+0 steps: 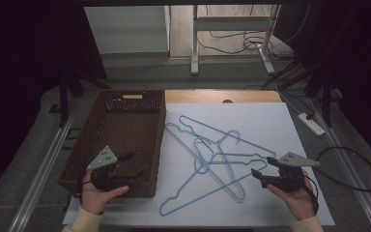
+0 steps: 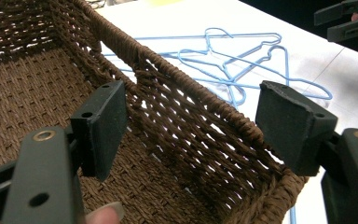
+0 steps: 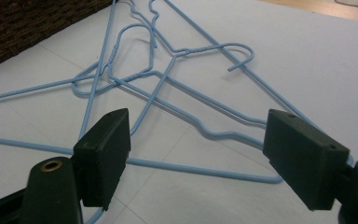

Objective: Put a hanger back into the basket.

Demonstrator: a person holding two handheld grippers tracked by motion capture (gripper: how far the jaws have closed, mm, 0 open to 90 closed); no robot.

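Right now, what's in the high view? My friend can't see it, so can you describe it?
Blue hangers lie tangled on a white table, beside an empty brown basket. A person holds the left gripper over the basket and the right gripper by the hangers, both open.

Basket on the table's left, tangled hangers just right of it.

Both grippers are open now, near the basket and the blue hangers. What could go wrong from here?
1. The blue wire hangers lie crossed over each other, so lifting one with the right gripper may drag the others along.
2. The left gripper straddles the wicker basket wall; closing could tip or shift it.
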